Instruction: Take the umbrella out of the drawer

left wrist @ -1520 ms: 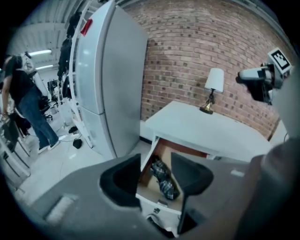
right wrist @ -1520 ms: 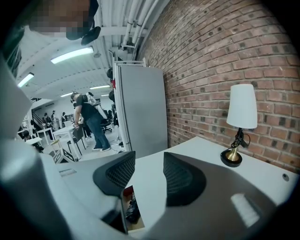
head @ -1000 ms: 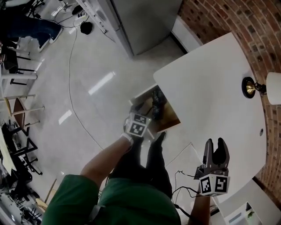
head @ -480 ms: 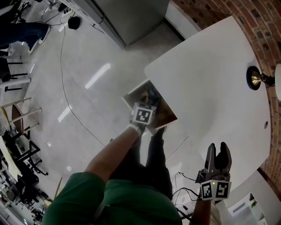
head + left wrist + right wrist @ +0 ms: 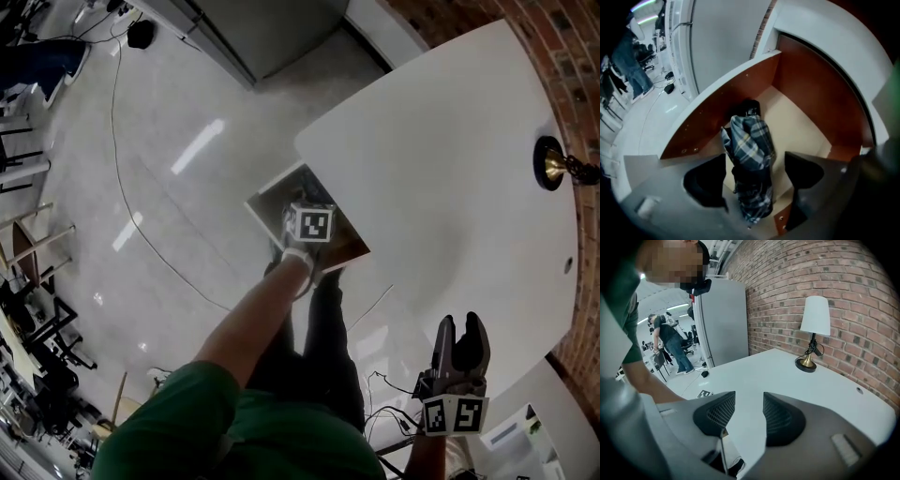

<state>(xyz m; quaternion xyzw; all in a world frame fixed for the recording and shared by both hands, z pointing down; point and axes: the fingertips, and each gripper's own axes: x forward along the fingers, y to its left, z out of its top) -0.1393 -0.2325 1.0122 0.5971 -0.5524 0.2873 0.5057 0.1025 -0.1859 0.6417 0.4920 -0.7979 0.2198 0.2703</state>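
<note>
A folded plaid umbrella [image 5: 751,145] in blue, grey and white lies in the open wooden drawer [image 5: 725,108], its dark handle end toward the back. My left gripper [image 5: 754,172] points steeply down into the drawer. Its jaws are opening and stand either side of the umbrella, with no pad pressing on it. In the head view only its marker cube shows, where the left gripper [image 5: 309,225] hangs over the drawer [image 5: 270,199] and hides the umbrella. My right gripper [image 5: 464,330] hovers at the white table's near edge, open and with nothing in it; in its own view the right gripper [image 5: 746,411] faces across the tabletop.
The white table [image 5: 441,169] runs along a brick wall, with a white-shaded lamp [image 5: 814,331] on a brass base [image 5: 553,164]. A grey cabinet [image 5: 272,28] stands beyond. A cable [image 5: 127,187] trails over the shiny floor. Chairs and a person [image 5: 670,345] are far off.
My left gripper has sunk from above the drawer's front edge down into the drawer. The right gripper has dropped a little beside the table.
</note>
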